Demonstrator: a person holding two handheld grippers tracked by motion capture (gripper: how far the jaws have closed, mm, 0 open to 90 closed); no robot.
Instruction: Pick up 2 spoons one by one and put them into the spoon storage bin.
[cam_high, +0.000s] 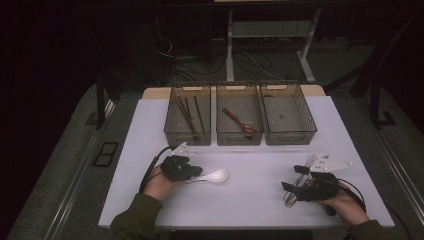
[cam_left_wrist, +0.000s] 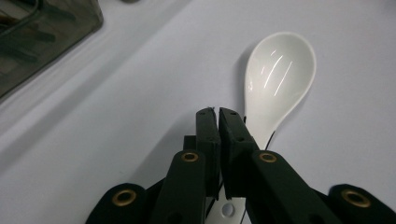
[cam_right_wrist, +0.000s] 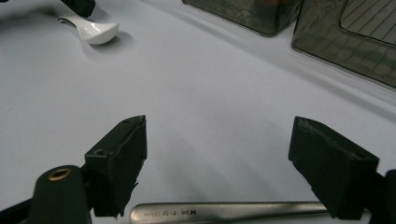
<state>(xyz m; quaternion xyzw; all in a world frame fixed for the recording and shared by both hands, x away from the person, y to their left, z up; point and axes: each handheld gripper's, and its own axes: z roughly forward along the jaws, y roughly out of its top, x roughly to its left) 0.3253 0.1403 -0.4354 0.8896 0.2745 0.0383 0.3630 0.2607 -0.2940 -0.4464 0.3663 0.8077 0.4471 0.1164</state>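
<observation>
The left gripper (cam_high: 194, 173) was clamped on the handle of a white ceramic spoon (cam_high: 214, 176). In the left gripper view its 2 black jaws stood nearly together, with the thin white handle pinched between them and the glossy bowl of the spoon (cam_left_wrist: 279, 77) reaching out past the tips. From above, the spoon lay low over the white table (cam_high: 250, 200), left of centre, with its bowl pointing toward the table's middle; I could not tell whether it touched the surface or hung just clear of it. The person's left hand (cam_high: 160, 185), in an olive sleeve, came in from the near edge.

The right gripper (cam_high: 295, 181) sat near the table's right front corner, held in the person's right hand (cam_high: 345, 202). Its jaws stood wide apart and gripped nothing. A metal fork (cam_high: 299, 179) lay on the table there; in the right gripper view its steel handle (cam_right_wrist: 224, 212) ran crosswise near the base of the jaws. That same view showed the spoon (cam_right_wrist: 95, 30) well apart, far across the table.

At the back of the table 3 smoky clear bins stood side by side. The left bin (cam_high: 170, 125) held dark chopsticks (cam_high: 190, 115), the middle bin (cam_high: 239, 139) held a reddish-brown spoon (cam_high: 239, 121), and the right bin (cam_high: 307, 122) had no utensil that I could make out.
</observation>
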